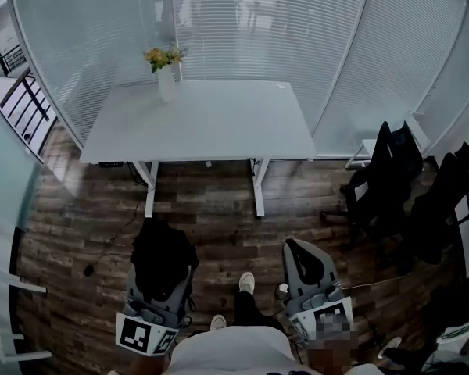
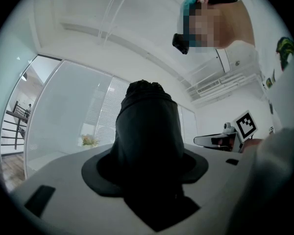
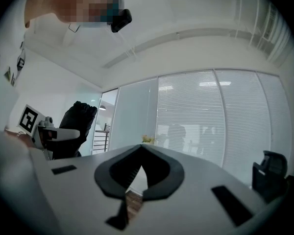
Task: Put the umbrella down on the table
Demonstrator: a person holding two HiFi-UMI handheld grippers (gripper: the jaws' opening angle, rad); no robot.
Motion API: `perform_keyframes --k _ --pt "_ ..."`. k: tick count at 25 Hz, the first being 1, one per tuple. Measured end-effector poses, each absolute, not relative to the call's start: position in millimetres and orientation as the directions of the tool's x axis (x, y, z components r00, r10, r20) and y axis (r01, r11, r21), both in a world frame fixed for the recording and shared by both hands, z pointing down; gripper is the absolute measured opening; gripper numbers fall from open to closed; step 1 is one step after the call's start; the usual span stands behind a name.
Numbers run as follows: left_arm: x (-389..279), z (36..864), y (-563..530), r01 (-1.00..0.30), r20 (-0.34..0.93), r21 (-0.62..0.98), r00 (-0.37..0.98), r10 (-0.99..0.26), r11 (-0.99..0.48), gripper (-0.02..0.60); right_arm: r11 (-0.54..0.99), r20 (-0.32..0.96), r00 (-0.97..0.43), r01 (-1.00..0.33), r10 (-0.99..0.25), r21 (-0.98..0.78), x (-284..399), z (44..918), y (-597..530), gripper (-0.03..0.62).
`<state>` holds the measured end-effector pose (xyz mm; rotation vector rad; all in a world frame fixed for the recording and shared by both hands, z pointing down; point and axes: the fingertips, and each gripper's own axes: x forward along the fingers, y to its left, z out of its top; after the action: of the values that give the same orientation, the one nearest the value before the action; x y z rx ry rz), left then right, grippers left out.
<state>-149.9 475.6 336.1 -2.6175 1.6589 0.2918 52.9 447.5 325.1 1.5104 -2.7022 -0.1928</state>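
A folded black umbrella (image 1: 162,248) stands up out of my left gripper (image 1: 161,286), whose jaws are shut on it. In the left gripper view the umbrella (image 2: 148,131) fills the middle and hides the fingertips. My right gripper (image 1: 301,258) is held beside it, low at my right, shut with nothing in it; in the right gripper view its black pads (image 3: 159,173) meet at the tip. The white table (image 1: 219,131) lies ahead across a strip of wooden floor, apart from both grippers.
A white vase of flowers (image 1: 166,80) stands at the table's far left edge. Glass walls with blinds (image 1: 297,30) close the room behind the table. Black office chairs (image 1: 391,178) stand at the right. A railing (image 1: 27,108) shows at the far left.
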Motion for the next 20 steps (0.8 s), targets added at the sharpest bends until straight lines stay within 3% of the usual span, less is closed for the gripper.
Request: perform_keyframes --k 13,20 --pt "-66.1 322.8 311.1 -0.916 -0.176 0.077 0.377 -0.909 -0.395 0.273 0.538 -0.019 -0.542 -0.837 -0.840 0.106 146.9 321.6 283.9 0.009" --pt "-47.6 318.1 265.6 -0.920 -0.184 0.069 0.368 -0.911 -0.386 0.273 0.567 -0.034 -0.574 -0.815 -0.818 0.119 152.8 319.1 233.3 0.009"
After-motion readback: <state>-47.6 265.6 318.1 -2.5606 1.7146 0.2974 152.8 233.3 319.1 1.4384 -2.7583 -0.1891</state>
